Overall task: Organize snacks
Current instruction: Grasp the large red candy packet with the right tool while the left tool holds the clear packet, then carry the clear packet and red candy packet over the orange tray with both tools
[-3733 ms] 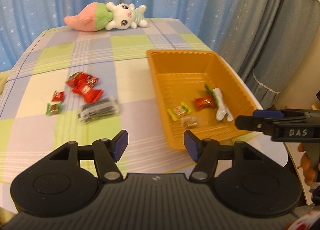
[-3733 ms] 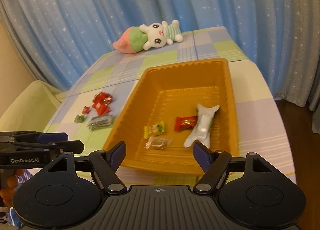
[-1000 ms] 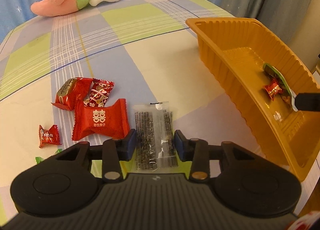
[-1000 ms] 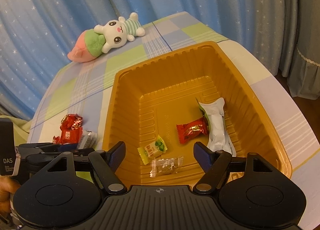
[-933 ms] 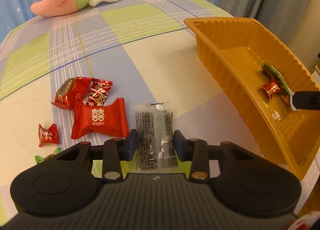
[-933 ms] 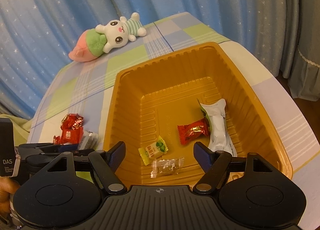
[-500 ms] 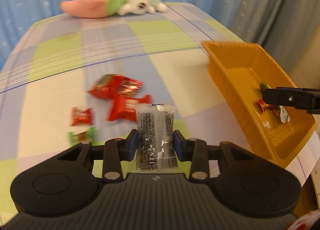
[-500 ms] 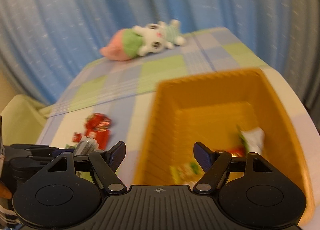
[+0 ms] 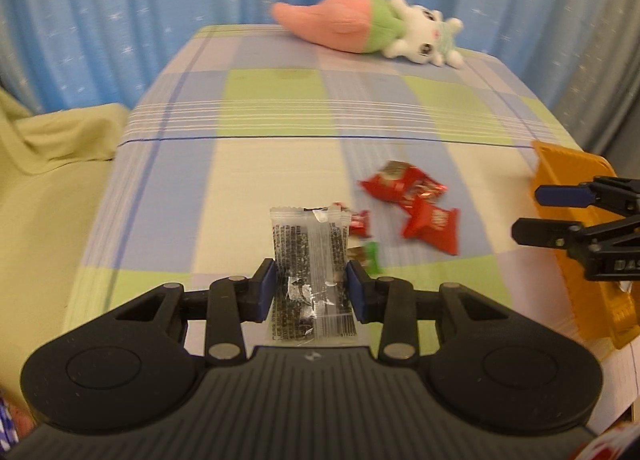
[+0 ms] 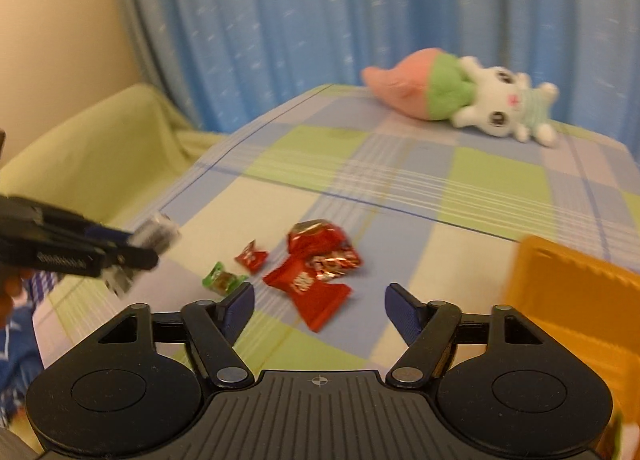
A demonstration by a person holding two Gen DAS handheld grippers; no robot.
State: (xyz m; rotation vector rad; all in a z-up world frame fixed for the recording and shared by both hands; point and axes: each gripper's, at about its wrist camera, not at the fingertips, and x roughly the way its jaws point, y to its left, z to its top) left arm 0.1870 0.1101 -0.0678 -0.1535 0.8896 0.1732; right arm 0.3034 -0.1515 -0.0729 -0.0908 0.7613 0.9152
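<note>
left wrist view: the left gripper (image 9: pixel 311 289) clamps a clear packet (image 9: pixel 310 272) of dark bits, raised above the table (image 9: pixel 260 164), left of the red candies (image 9: pixel 416 204).

right wrist view: the right gripper (image 10: pixel 319 306) hangs with fingers spread wide over the red candies (image 10: pixel 316 266), the orange tray (image 10: pixel 576 300) at right.

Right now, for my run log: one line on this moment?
left tool: shut on clear seed packet | right tool: open above red candies | orange tray: right

A clear packet of dark seeds (image 9: pixel 310 260) is being held aloft (upright), while red candies (image 10: pixel 316 266) are lying clustered beside the orange tray (image 10: pixel 576 300).
</note>
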